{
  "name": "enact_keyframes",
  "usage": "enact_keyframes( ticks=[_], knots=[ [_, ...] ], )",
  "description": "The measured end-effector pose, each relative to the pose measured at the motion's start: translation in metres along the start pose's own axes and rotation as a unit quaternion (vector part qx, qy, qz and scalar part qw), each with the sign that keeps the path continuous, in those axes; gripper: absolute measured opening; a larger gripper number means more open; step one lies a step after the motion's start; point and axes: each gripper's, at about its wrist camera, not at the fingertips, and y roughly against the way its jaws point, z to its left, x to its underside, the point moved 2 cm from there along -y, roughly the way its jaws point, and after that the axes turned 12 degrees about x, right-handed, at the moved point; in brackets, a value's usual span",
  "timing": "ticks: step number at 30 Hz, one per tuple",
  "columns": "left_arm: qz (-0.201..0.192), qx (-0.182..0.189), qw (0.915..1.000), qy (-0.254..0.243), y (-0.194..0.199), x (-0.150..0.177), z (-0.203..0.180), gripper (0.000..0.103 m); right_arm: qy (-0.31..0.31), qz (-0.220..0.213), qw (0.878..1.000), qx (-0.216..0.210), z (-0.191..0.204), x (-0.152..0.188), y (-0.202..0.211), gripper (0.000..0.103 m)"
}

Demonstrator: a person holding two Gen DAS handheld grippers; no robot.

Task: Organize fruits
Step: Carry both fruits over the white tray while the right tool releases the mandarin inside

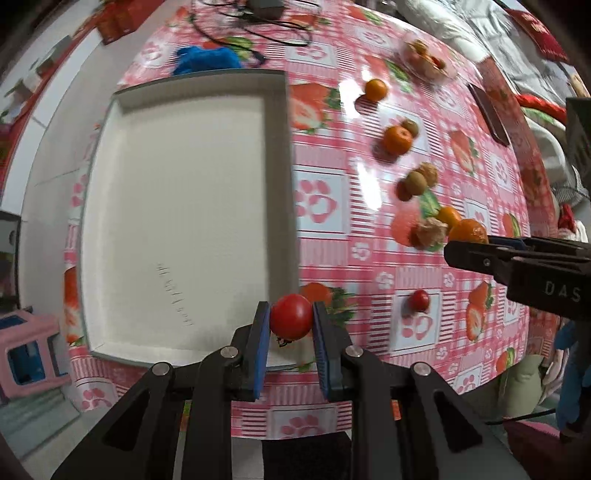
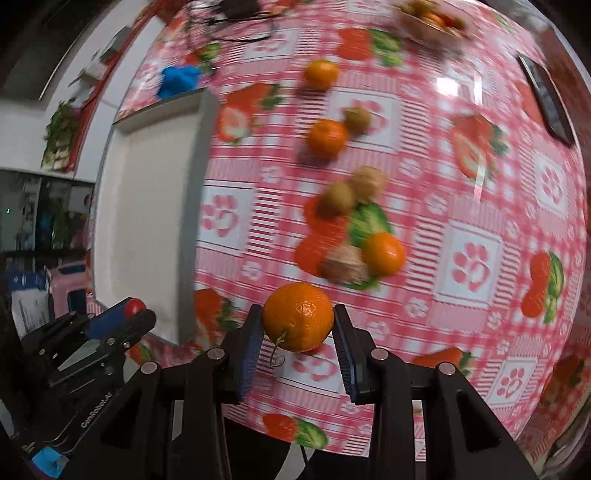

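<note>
My left gripper (image 1: 291,321) is shut on a red tomato (image 1: 291,316), held above the near right corner of the empty white tray (image 1: 177,206). My right gripper (image 2: 297,325) is shut on an orange mandarin (image 2: 297,316) with a stem, held above the tablecloth right of the tray (image 2: 147,206). The right gripper also shows at the right of the left wrist view (image 1: 465,247), the left gripper at the lower left of the right wrist view (image 2: 129,314). Several mandarins (image 1: 397,139), kiwis (image 1: 415,182) and walnuts (image 1: 430,232) lie scattered on the cloth. A small tomato (image 1: 419,300) lies near.
A clear bowl of fruit (image 1: 424,57) stands at the far right. A blue cloth (image 1: 207,59) and black cables (image 1: 258,22) lie beyond the tray. A dark phone (image 1: 489,112) lies at the right table edge. A pink stool (image 1: 26,354) stands left, below the table.
</note>
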Motion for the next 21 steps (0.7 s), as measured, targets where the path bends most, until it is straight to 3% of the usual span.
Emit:
enact_keyframes(
  ticks=[10, 21],
  knots=[
    [-0.021, -0.018, 0.9988, 0.039, 0.011, 0.001, 0.052, 0.024, 0.078, -0.013, 0.997, -0.008, 0.076, -0.022, 0.006, 0.039],
    [0.000, -0.034, 0.9970, 0.069, -0.009, 0.001, 0.096, 0.024, 0.123, 0.008, 0.992, -0.017, 0.145, -0.043, -0.021, 0.039]
  ],
)
